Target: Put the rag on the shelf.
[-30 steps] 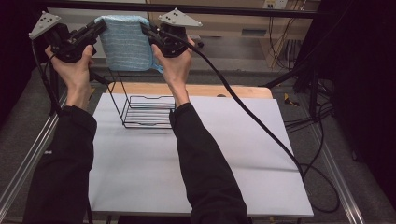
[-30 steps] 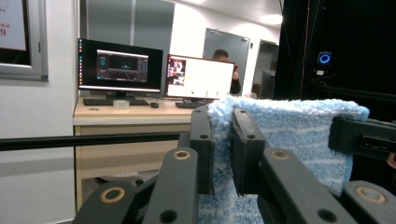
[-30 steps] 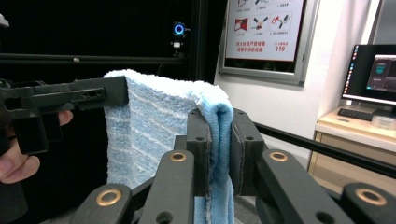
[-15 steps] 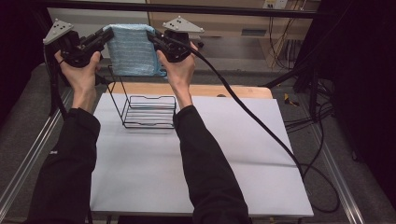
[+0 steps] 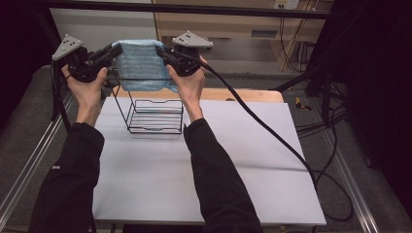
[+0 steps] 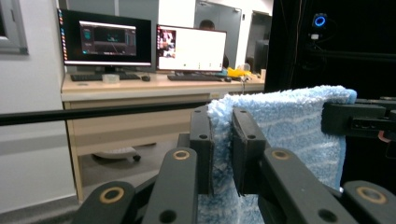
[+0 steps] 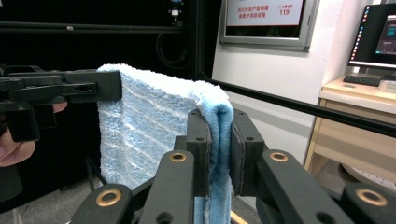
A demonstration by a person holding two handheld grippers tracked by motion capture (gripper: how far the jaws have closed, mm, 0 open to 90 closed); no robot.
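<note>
White table (image 5: 243,184) carries one fixture: a black wire rack (image 5: 155,114) standing upright near the far edge, its top rail running left to right. A black cable (image 5: 262,126) trails from the right gripper across the table surface.

Blue towel (image 5: 141,65) hangs in the air above and just behind the rack, stretched between both tools, lower part draped over the top rail region; whether it touches the wire cannot be told from the high view.

Left gripper (image 6: 222,140): jaws pressed together on one top corner of the towel, folded terry filling the gap. Right gripper (image 7: 219,144): same, pinching the opposite top corner, the fold visible between the pads.

Handling judgement: towel is soft, light, limp terry; no stiffness of its own, so it sags between the two holds and will follow the grippers. Pile looks grippy, slip unlikely. Best hold is where it is now, the two upper corners, keeping the top edge taut so the cloth drops evenly over the rail.
</note>
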